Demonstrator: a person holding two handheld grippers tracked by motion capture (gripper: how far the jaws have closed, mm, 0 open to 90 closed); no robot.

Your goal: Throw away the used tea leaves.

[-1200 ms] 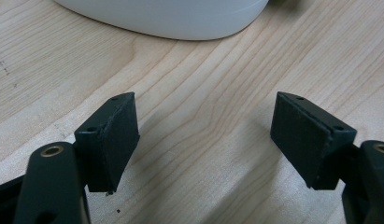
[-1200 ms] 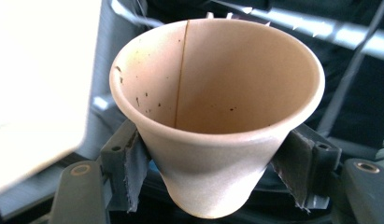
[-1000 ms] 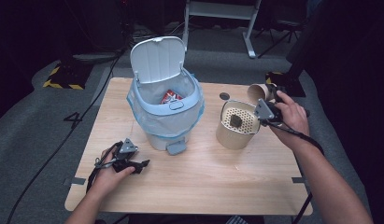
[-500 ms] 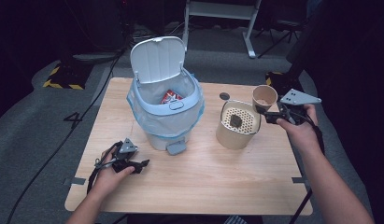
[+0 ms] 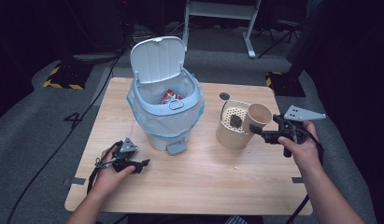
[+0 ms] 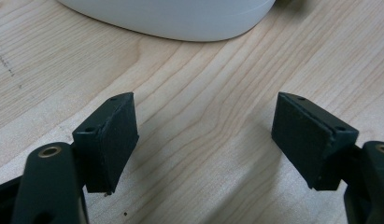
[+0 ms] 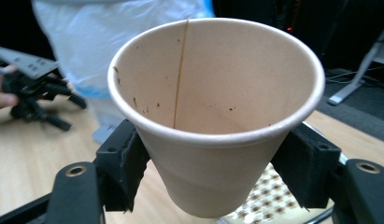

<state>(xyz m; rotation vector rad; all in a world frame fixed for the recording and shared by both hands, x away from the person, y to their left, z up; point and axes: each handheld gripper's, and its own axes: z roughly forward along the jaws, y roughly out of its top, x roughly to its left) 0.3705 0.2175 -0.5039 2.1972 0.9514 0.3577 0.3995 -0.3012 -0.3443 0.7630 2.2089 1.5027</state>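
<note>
Since the earlier frame the right gripper (image 5: 260, 134) has carried the paper cup (image 5: 258, 117) rightward off the beige strainer bin (image 5: 229, 135); its jaws, grasping the cup, have just been opening, so the cup may slip; left gripper (image 5: 139, 164) rests released on the table (image 5: 213, 186)

Bin (image 5: 167, 112) left of strainer pot (image 5: 231, 133); cup (image 5: 258, 116) above pot.
</note>
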